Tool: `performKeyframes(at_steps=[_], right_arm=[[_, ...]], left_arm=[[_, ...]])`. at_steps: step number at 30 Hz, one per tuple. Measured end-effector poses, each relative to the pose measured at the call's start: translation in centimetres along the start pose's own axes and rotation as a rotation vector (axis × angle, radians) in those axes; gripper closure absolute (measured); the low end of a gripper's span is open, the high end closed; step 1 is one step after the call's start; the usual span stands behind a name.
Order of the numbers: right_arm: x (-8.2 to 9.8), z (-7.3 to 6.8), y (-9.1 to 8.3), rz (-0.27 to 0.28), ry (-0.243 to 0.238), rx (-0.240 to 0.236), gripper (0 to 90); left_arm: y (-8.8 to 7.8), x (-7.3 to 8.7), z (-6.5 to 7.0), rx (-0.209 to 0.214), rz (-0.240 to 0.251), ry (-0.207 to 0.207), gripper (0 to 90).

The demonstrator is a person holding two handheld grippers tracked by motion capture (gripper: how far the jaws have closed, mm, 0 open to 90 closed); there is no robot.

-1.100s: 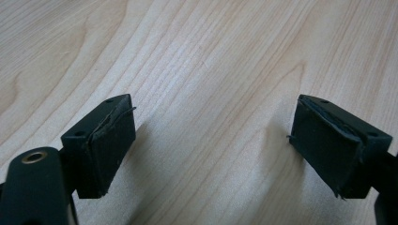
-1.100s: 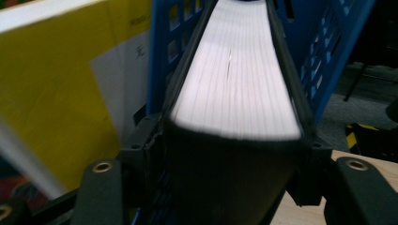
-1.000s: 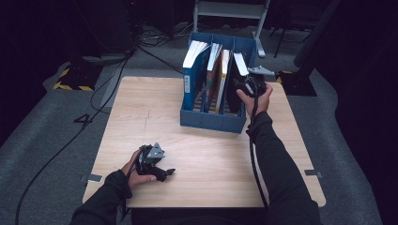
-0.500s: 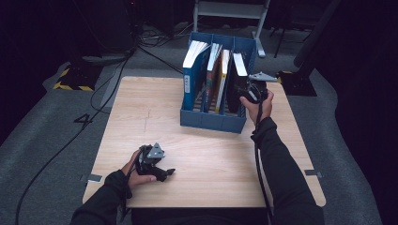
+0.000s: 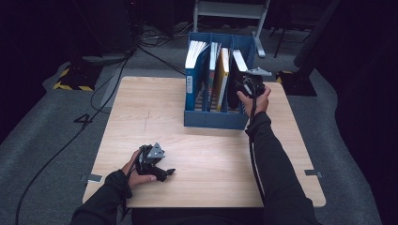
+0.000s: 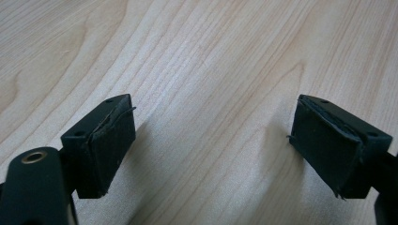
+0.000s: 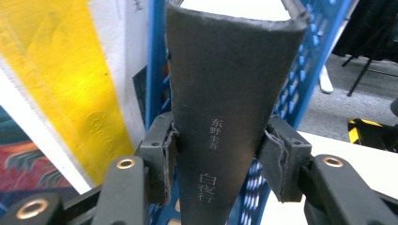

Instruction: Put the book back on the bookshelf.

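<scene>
A blue file rack (image 5: 213,119) stands at the table's far middle with several upright books. In its rightmost slot leans a dark grey book (image 7: 225,93) with pale lettering on the spine, its white page edge (image 5: 238,61) facing up. My right gripper (image 7: 218,140) has just been closing on that spine, and both pads now press its sides. The same gripper (image 5: 245,86) is at the rack's right end. My left gripper (image 5: 164,172) rests on the wooden table (image 5: 197,150) near the front left. Its jaws (image 6: 211,145) stand open over bare wood.
A yellow book (image 7: 89,84) stands in the slot beside the dark one, and a blue-spined one (image 5: 192,77) sits in the left slot. Cables (image 5: 108,89) run over the grey carpet left of the table. A metal stand (image 5: 230,9) is behind the rack.
My right hand has shifted slightly at the rack's right slot, and its grey top plate has come into sight. The left hand has not moved.
</scene>
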State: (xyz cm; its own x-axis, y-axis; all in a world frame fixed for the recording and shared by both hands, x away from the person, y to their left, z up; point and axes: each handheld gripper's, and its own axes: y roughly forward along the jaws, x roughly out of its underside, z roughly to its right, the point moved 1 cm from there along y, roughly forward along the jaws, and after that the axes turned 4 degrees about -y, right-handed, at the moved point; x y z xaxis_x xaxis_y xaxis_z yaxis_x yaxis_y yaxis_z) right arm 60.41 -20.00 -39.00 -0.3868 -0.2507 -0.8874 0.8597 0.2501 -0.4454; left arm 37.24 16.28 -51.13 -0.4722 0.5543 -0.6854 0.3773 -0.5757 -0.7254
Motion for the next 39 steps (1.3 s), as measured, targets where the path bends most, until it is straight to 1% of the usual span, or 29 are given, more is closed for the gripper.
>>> performKeyframes(at_steps=[4,8,12,18,19,20,21,24,26,27,29,31,34,38,39], right_arm=[[-0.2,0.0,0.2,-0.011,-0.009,0.006,50.9],[-0.2,-0.1,0.3,-0.013,-0.007,0.006,50.5],[-0.2,-0.1,0.1,-0.019,0.001,-0.003,50.2],[-0.2,-0.1,-0.2,-0.033,-0.005,-0.018,49.2],[-0.2,-0.1,-0.4,-0.059,-0.020,-0.031,46.9],[-0.2,-0.1,-0.4,-0.059,-0.020,-0.031,46.9],[-0.2,-0.1,-0.5,-0.069,-0.034,-0.034,46.3],[-0.2,0.1,-1.1,-0.066,-0.036,-0.060,45.4],[-0.3,0.1,-1.4,-0.078,-0.053,-0.076,43.4],[-0.3,0.1,-1.4,-0.078,-0.053,-0.076,43.4],[-0.4,0.1,-1.8,-0.089,-0.090,-0.075,43.1],[-0.4,0.1,-2.1,-0.104,-0.112,-0.086,41.6],[-0.4,0.4,-2.5,-0.122,-0.118,-0.095,39.1],[-0.5,0.6,-3.0,-0.138,-0.147,-0.092,37.0],[-0.5,0.6,-3.0,-0.138,-0.147,-0.092,37.0]], left_arm=[[0.0,0.0,0.0,-0.001,0.000,-0.001,14.6],[0.0,0.0,0.0,-0.001,0.000,-0.001,14.6],[0.0,0.0,0.0,0.000,0.000,0.000,14.6],[0.0,0.0,0.0,-0.001,0.000,-0.001,14.6],[0.0,0.0,0.0,-0.001,0.000,-0.001,14.6],[0.0,0.0,0.0,-0.001,0.001,-0.002,14.6],[0.0,0.0,0.0,-0.002,0.001,-0.003,14.7],[0.0,0.0,0.0,-0.003,0.000,-0.002,14.7],[0.0,0.0,0.1,-0.004,0.001,-0.003,14.7],[0.0,0.0,0.1,-0.004,0.001,-0.003,14.7],[0.0,0.0,0.1,-0.005,0.000,-0.005,14.6],[0.0,0.0,0.1,-0.005,0.000,-0.005,14.6],[0.0,0.0,0.1,-0.006,0.000,-0.005,14.6],[0.0,0.0,0.1,-0.006,0.000,-0.006,14.6],[0.0,0.0,0.1,-0.007,0.000,-0.006,14.6]])
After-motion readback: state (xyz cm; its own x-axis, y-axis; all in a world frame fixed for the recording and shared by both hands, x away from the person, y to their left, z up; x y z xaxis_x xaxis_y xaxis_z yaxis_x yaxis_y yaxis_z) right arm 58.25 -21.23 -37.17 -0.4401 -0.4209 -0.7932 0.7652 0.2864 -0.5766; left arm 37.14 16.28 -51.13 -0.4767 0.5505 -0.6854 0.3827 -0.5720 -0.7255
